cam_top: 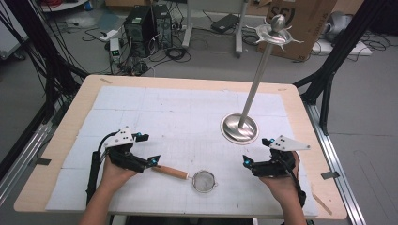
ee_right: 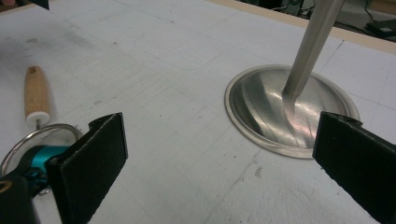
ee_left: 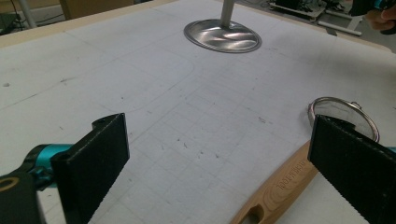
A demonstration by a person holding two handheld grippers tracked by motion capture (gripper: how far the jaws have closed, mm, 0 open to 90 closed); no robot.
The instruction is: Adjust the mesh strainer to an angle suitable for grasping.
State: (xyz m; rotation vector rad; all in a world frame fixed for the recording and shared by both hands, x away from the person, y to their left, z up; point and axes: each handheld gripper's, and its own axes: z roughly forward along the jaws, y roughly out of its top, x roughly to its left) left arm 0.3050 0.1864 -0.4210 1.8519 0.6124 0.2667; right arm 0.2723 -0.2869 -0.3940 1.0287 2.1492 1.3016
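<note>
A small mesh strainer (cam_top: 204,181) with a wooden handle (cam_top: 172,172) lies flat on the white mat near the front. Its handle (ee_left: 275,191) points toward my left gripper (cam_top: 148,149), which hovers open just left of it with nothing between the jaws. In the left gripper view the strainer's ring (ee_left: 343,114) sits behind the right jaw. My right gripper (cam_top: 257,151) is open to the right of the strainer, in front of the metal stand's round base (cam_top: 240,128). The right gripper view has the base (ee_right: 261,107) ahead and the strainer handle (ee_right: 36,95) at the left.
The stand's thin pole (cam_top: 257,77) leans up to a hooked top (cam_top: 277,32) beyond the table's far edge. The white gridded mat (cam_top: 187,112) covers most of the wooden tabletop (cam_top: 70,117). Computers, cables and a cardboard box sit on the floor behind.
</note>
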